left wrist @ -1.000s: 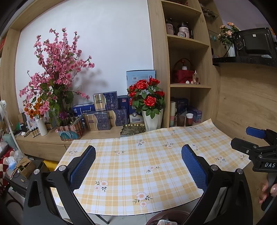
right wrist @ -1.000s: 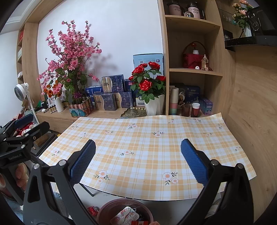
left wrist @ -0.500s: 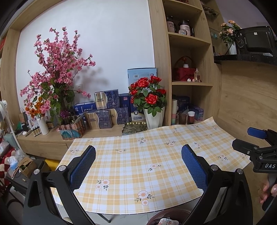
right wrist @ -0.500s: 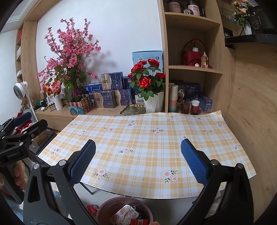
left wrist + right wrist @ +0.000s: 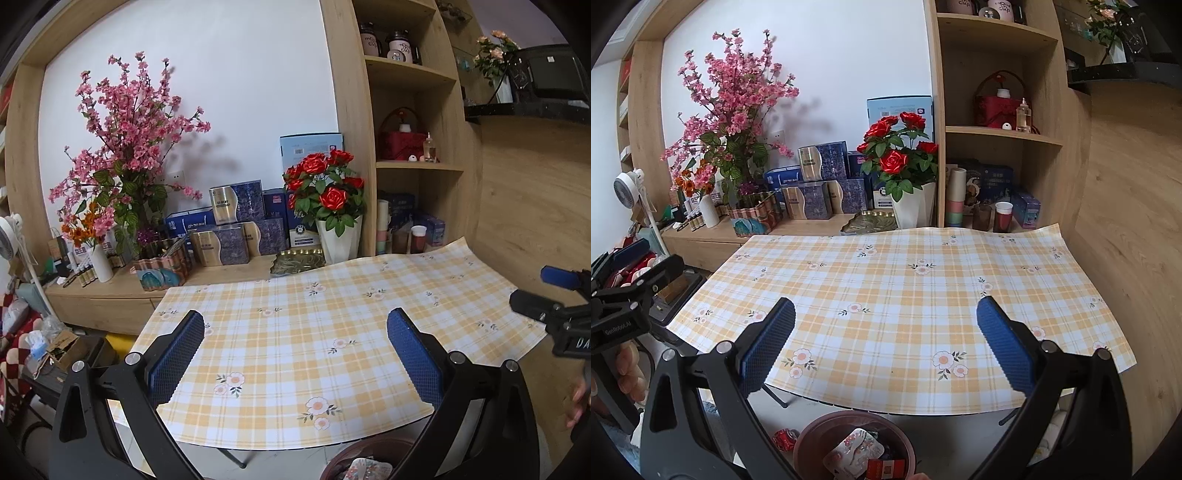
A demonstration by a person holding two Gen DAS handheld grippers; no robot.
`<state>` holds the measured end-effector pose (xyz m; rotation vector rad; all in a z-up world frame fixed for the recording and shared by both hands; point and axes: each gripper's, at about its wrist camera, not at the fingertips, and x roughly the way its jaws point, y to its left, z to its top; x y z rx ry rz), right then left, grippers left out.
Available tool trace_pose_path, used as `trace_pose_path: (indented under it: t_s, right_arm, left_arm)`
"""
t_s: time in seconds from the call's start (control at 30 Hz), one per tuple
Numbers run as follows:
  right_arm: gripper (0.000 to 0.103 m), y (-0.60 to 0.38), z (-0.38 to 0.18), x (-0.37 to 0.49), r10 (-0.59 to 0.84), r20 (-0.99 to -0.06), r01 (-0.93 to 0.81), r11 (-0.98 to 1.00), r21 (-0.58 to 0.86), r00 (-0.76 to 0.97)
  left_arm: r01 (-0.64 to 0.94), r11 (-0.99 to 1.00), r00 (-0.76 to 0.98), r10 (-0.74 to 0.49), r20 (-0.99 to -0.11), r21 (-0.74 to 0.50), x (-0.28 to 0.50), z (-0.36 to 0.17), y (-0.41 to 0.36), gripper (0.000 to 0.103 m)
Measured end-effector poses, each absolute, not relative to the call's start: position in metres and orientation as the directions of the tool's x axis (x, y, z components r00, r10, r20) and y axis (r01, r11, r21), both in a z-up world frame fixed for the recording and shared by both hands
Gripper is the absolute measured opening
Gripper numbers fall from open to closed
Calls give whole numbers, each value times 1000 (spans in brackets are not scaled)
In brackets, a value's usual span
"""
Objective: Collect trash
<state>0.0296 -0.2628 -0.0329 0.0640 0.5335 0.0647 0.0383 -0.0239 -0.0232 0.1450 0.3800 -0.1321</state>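
Your left gripper (image 5: pixel 295 354) hung above the near edge of the table with its blue-padded fingers (image 5: pixel 177 358) spread wide and nothing between them. Your right gripper (image 5: pixel 885 347) was likewise released, its pads (image 5: pixel 1003 347) far apart and empty.

Only the right wrist view showed the round brown trash bin (image 5: pixel 816 430) clearly: it stood on the floor at 6 o'clock, below the table's near edge, holding a crumpled white wrapper (image 5: pixel 851 454) and a red packet (image 5: pixel 884 469). A red crushed can (image 5: pixel 783 439) lay on the floor just beside the bin at its 9 o'clock. The left wrist view caught only the bin's rim (image 5: pixel 354 448) at the bottom edge, with a scrap of wrapper inside.

Each view also showed the other gripper at its margin: the right one at 3 o'clock in the left view (image 5: pixel 554 306), the left one at 9 o'clock in the right view (image 5: pixel 631 280).

The yellow plaid, flower-printed tablecloth (image 5: pixel 905 295) covered the table. Beyond it, at 12 o'clock, stood a white pot of red roses (image 5: pixel 897 162), a tall spray of pink blossoms (image 5: pixel 731 107), stacked blue gift boxes (image 5: pixel 827 184) and wooden shelving (image 5: pixel 1001 133).
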Motion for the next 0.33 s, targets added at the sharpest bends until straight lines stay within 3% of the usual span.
trace_pose_path:
  t_s: [0.33]
  right_arm:
    - [97, -261, -34, 31, 87, -514, -51, 995, 83, 853]
  left_arm:
    - [129, 982, 925, -69, -373, 139, 37, -23, -22, 97]
